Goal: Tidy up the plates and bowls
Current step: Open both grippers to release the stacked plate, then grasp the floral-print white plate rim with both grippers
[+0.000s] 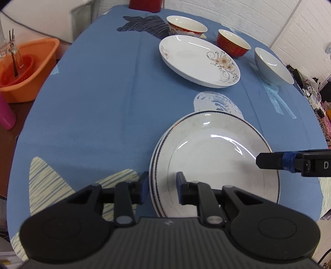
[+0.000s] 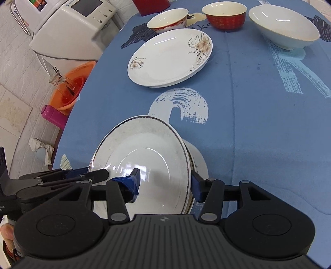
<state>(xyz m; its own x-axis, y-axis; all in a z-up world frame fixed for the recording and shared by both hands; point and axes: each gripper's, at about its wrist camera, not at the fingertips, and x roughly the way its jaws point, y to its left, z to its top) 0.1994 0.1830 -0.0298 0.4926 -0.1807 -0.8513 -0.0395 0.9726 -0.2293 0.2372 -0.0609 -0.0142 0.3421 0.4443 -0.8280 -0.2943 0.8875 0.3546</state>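
A stack of white plates with dark rims (image 1: pixel 215 157) (image 2: pixel 144 165) lies at the near edge of the blue table. My left gripper (image 1: pixel 162 189) is open, its jaws either side of the stack's left rim. My right gripper (image 2: pixel 165 183) is open, its jaws either side of the right rim; it shows in the left wrist view (image 1: pixel 269 162). A flowered white plate (image 1: pixel 198 60) (image 2: pixel 169 57) lies farther back. Behind it stand a red-patterned white bowl (image 1: pixel 186 25) (image 2: pixel 168 19), a red bowl (image 1: pixel 232 42) (image 2: pixel 225 13) and a white bowl (image 1: pixel 273 66) (image 2: pixel 284 25).
The table carries a blue printed cloth (image 1: pixel 103 103) (image 2: pixel 258 124). Left of the table stand an orange basin with a glass jar (image 1: pixel 26 68) (image 2: pixel 70 91), a pink bottle (image 1: pixel 6 111) (image 2: pixel 53 117) and a white appliance (image 2: pixel 76 27). A red object (image 1: pixel 144 5) stands at the far edge.
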